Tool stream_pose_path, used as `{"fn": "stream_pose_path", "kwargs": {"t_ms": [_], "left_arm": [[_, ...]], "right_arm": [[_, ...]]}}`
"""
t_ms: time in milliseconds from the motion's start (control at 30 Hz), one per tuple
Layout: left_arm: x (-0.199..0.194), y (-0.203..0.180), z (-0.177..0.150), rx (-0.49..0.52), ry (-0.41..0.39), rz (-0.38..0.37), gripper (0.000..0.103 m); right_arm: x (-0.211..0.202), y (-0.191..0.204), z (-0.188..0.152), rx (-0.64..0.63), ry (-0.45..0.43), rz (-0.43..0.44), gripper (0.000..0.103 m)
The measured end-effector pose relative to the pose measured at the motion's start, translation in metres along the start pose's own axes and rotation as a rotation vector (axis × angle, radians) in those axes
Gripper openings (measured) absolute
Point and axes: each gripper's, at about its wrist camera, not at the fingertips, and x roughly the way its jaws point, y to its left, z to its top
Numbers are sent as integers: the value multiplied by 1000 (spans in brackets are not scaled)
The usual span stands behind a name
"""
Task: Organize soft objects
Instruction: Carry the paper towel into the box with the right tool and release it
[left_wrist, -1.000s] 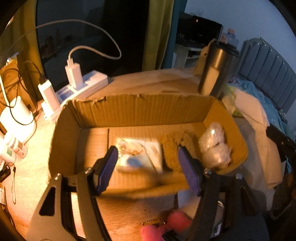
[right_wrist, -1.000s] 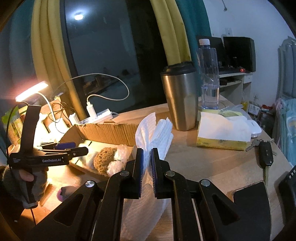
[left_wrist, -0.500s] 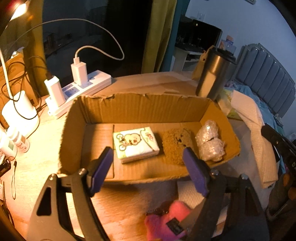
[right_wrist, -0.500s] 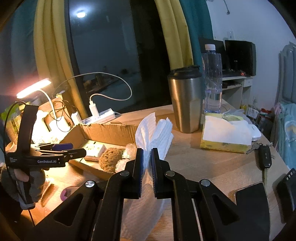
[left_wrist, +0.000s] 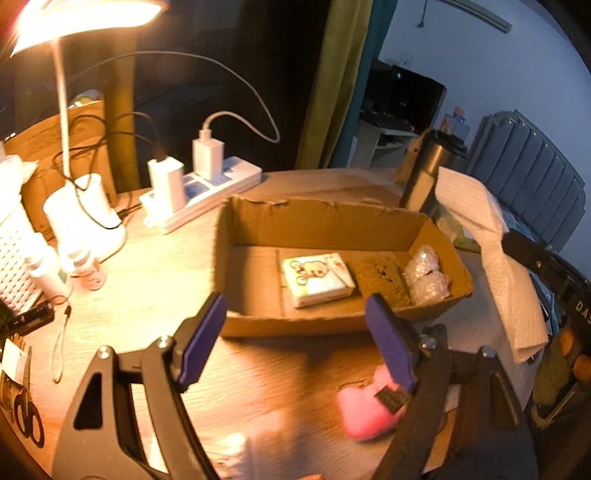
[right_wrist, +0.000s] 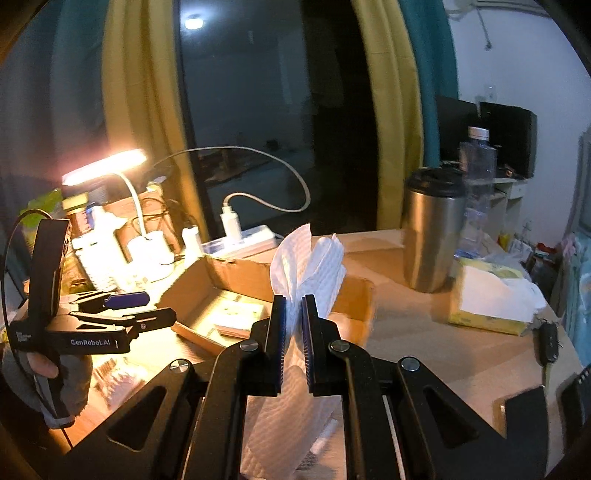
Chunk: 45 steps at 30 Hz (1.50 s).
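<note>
A shallow cardboard box (left_wrist: 317, 218) (right_wrist: 240, 273) lies on the wooden table. In it are a tissue pack with a bear print (left_wrist: 316, 278), a brown sponge (left_wrist: 380, 277) and a clear plastic bundle (left_wrist: 424, 275). My left gripper (left_wrist: 295, 339) (right_wrist: 127, 299) is open and empty, above the table in front of the box. A pink plush toy (left_wrist: 364, 408) lies on the table beside its right finger. My right gripper (right_wrist: 293, 314) is shut on a white paper towel (right_wrist: 306, 258) (left_wrist: 487, 258), held up at the box's right end.
A power strip with chargers (left_wrist: 199, 184), a lit desk lamp (left_wrist: 74, 11) and small bottles (left_wrist: 85, 266) stand left of the box. A steel tumbler (right_wrist: 430, 229), a water bottle (right_wrist: 476, 177), a tissue box (right_wrist: 491, 299) and a car key (right_wrist: 548, 343) are on the right.
My left gripper has pulled back out of the box and to the left, leaving the tissue pack inside. My right gripper with the paper towel has moved closer to the box.
</note>
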Motion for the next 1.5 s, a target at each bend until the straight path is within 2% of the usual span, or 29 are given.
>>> {"fn": "stream_pose_path", "kwargs": {"t_ms": [400,633,867,1267,1400,1500], "left_arm": [[-30,65,-15,-71,-50,31,79],[-36,96,-26,-105,-51,36,79],[-36,111,-32,-132,-58,32,79],[-17,127,-39,-176,-18,51,79],[-13,130,-41,-183,-9,55,79],[-11,130,-42,-184,-3,55,79]], "right_arm": [[37,73,19,-98,58,52,10],[76,106,29,-117,112,89,10],[117,122,34,-121,178,100,10],[172,123,26,-92,275,118,10],[190,125,17,-91,334,113,10],[208,129,4,-110,429,102,10]]}}
